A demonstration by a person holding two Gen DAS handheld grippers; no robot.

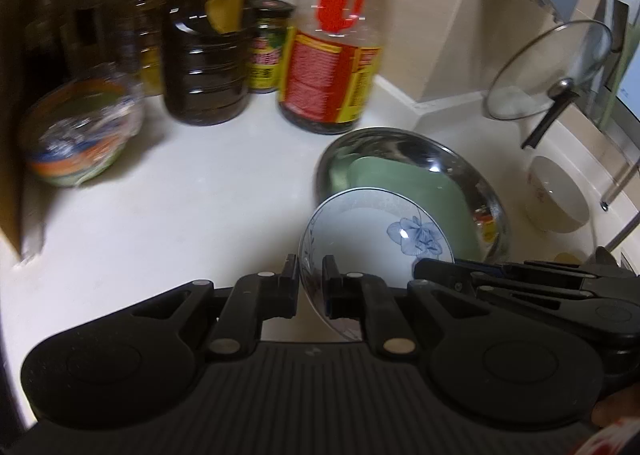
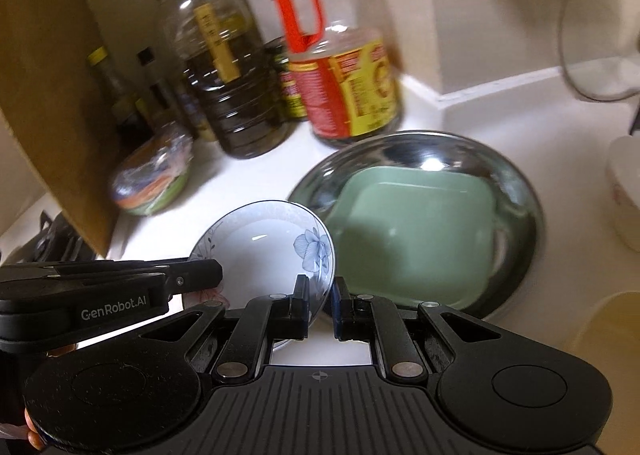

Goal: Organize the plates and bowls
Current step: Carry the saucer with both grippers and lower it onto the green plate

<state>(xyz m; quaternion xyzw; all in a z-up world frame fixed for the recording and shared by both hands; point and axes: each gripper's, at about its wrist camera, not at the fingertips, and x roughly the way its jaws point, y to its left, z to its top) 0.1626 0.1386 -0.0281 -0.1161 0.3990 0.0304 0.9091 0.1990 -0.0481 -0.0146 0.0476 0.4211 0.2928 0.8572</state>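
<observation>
A white bowl with a blue flower (image 1: 372, 239) (image 2: 264, 251) is held tilted over the white counter by both grippers. My left gripper (image 1: 310, 279) is shut on its left rim. My right gripper (image 2: 322, 299) is shut on the opposite rim, near the flower. Each gripper also shows in the other's view: the right gripper (image 1: 440, 269) at the bowl's right edge, the left gripper (image 2: 208, 271) at its left edge. Just behind the bowl, a green square dish (image 1: 400, 183) (image 2: 416, 231) lies inside a steel basin (image 1: 420, 151) (image 2: 520, 191).
A small white bowl (image 1: 556, 195) (image 2: 624, 191) stands right of the basin, under a leaning glass lid (image 1: 548, 71). Oil and sauce bottles (image 1: 328, 67) (image 2: 352, 87) line the back wall. A plastic-wrapped bowl (image 1: 80, 135) (image 2: 152, 183) sits at the left by a brown panel (image 2: 52, 103).
</observation>
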